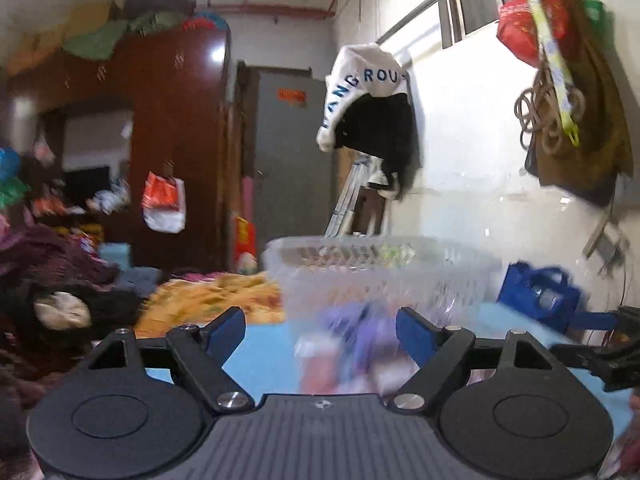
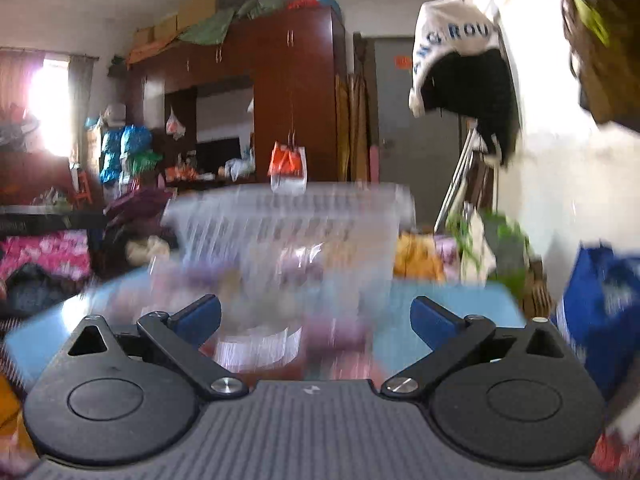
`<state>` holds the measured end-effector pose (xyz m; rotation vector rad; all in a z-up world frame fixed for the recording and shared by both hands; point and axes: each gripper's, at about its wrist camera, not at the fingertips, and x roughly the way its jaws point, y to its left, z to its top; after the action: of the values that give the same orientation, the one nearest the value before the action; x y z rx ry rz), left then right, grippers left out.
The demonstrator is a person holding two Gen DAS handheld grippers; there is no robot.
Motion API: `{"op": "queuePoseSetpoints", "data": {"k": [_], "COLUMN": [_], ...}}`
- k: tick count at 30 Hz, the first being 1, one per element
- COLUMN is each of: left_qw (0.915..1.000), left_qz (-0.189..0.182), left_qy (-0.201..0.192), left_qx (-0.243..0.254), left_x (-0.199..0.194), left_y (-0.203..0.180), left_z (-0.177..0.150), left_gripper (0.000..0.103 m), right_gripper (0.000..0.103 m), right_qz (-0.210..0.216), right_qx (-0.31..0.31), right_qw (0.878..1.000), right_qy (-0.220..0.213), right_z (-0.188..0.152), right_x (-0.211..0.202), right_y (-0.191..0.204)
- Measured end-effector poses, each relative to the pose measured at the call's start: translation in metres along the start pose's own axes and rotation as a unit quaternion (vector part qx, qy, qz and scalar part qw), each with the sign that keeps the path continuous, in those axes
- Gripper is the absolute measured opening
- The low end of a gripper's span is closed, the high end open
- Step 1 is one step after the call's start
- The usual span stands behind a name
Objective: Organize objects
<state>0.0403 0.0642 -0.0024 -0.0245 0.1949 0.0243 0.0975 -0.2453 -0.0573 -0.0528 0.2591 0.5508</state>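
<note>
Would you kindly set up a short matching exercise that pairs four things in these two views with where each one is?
Things:
1. clear plastic basket
2. white hooded top
3. blue bag
4. orange and white plastic bag

Places:
A. hanging from the dark wooden wardrobe
B. hanging from the metal rail by the wall
C. standing on the light blue surface, straight ahead of both grippers
D. low at the right, next to the white wall

Pairs: 1-C, 2-B, 3-D, 4-A
</note>
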Motion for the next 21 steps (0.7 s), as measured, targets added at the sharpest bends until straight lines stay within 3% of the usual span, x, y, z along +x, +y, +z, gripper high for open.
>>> {"op": "queuePoseSetpoints", "data": {"k": [2,6,8,13,15,21], "left_qw": [0.9999,0.9999,0.9998,0.9992,0.9988,0.9984], "left_qz": [0.001,-0.002,0.009,0.002,0.014,0.014], "left_qy": [-0.006,0.000,-0.001,0.027,0.028,0.043], "left_qx": [-0.009,0.013,0.016,0.028,0.038,0.032], "left_x": [-0.018,-0.019,-0.015,-0.007,-0.006,0.005], "left_y": [-0.001,-0.012,-0.018,-0.028,-0.031,-0.033], "left_z": [-0.017,-0.023,-0.026,-0.037,-0.044,-0.052], "left_gripper": [0.086,0.086,0.086,0.083,0.083,0.064], "right_gripper": [0.103,0.103,0.096,0.090,0.077,0.075], "right_qz": [-0.003,-0.024,-0.008,0.018,0.023,0.016], "right_qx": [0.016,-0.002,0.008,-0.009,-0.008,-0.019], "right_qw": [1.000,1.000,1.000,1.000,0.999,0.999], "right_qy": [-0.011,-0.004,0.001,0.022,0.028,0.025], "right_z": [-0.021,-0.021,-0.018,-0.024,-0.029,-0.032], "right_x": [-0.013,-0.006,-0.001,0.007,0.007,0.009], "right_y": [0.003,0.009,0.009,0.018,0.020,0.025]}}
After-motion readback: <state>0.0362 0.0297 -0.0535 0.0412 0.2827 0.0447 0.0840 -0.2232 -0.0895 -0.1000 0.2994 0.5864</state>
